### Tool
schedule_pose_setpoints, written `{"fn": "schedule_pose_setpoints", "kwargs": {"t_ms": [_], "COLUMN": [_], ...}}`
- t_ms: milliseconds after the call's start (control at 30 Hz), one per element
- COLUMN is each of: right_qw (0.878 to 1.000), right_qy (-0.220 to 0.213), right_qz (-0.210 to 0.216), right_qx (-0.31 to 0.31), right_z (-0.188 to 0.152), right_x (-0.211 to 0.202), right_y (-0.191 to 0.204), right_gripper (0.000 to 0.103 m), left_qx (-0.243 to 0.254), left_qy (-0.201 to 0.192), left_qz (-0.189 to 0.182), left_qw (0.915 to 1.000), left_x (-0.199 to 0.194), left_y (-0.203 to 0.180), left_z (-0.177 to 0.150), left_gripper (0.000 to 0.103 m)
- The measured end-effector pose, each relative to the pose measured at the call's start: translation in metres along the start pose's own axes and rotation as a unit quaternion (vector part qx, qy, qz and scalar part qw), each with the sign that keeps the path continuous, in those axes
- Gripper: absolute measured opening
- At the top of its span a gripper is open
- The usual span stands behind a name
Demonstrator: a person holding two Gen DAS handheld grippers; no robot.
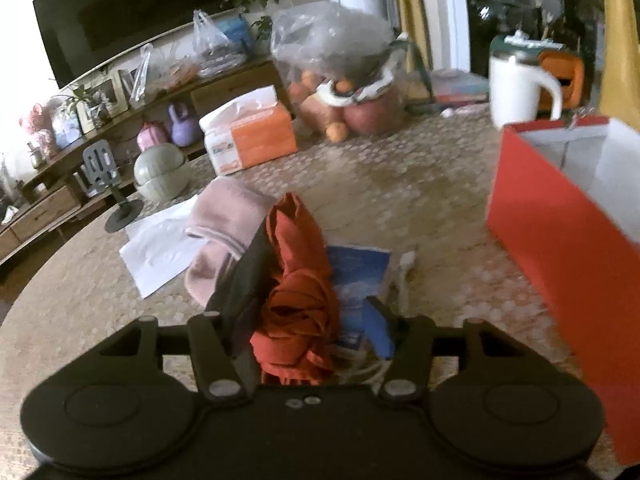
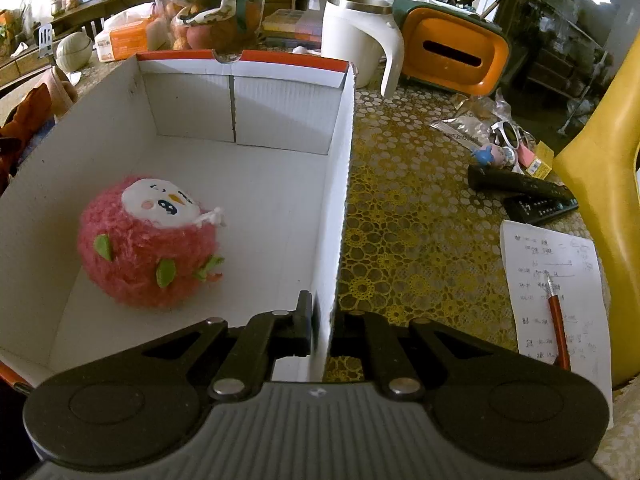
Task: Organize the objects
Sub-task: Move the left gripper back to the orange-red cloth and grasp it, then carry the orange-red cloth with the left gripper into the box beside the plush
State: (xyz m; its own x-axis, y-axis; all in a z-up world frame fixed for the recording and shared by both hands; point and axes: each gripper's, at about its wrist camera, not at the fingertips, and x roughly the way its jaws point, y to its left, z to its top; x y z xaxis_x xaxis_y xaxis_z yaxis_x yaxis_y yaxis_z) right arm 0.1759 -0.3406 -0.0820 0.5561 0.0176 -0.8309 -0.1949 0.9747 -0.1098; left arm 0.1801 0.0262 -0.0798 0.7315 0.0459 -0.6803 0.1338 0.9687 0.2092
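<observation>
Worktop (image 2: 420, 208), lace-patterned, bearing: open red cardboard box with white lining (image 2: 280, 120), at left in the right wrist view, holding a pink fluffy plush toy (image 2: 148, 244) on its floor toward the near left. Behind the box: white handled mug (image 2: 356, 36), and right of it an orange tissue holder (image 2: 452, 52). Right of the box: two black remote controls (image 2: 528, 192), and nearer, a written paper sheet (image 2: 556, 280) with a red pen (image 2: 558, 320) lying on it. Left of the box: crumpled red-orange cloth (image 1: 296, 280), pink folded cloth (image 1: 228, 220) beyond it.
</observation>
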Motion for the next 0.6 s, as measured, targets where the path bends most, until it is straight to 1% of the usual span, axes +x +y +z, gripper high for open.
{"fn": "schedule_pose_setpoints", "kwargs": {"t_ms": [167, 267, 300, 400, 600], "right_qw": [1.000, 1.000, 1.000, 1.000, 1.000], "right_qy": [0.000, 0.000, 0.000, -0.001, -0.004], "right_qz": [0.000, 0.001, 0.002, 0.003, 0.000], "right_qx": [0.000, -0.001, -0.001, -0.001, -0.001], "right_z": [0.000, 0.001, 0.001, 0.000, 0.000], "right_x": [0.001, 0.001, 0.001, 0.001, 0.000], "right_y": [0.000, 0.001, 0.001, 0.000, 0.001], "right_gripper": [0.006, 0.006, 0.006, 0.006, 0.006], "left_qx": [0.008, 0.010, 0.008, -0.005, -0.013], "left_qy": [0.003, 0.000, -0.002, -0.009, -0.027], "left_qz": [0.017, 0.020, 0.021, 0.005, -0.020], "left_qw": [0.9998, 0.9997, 0.9997, 0.9999, 0.9993], "left_x": [0.003, -0.001, -0.003, -0.014, -0.049], "left_y": [0.002, 0.002, 0.002, 0.004, 0.001], "left_z": [-0.001, -0.001, 0.000, 0.004, 0.017], "left_gripper": [0.035, 0.030, 0.029, 0.027, 0.026]}}
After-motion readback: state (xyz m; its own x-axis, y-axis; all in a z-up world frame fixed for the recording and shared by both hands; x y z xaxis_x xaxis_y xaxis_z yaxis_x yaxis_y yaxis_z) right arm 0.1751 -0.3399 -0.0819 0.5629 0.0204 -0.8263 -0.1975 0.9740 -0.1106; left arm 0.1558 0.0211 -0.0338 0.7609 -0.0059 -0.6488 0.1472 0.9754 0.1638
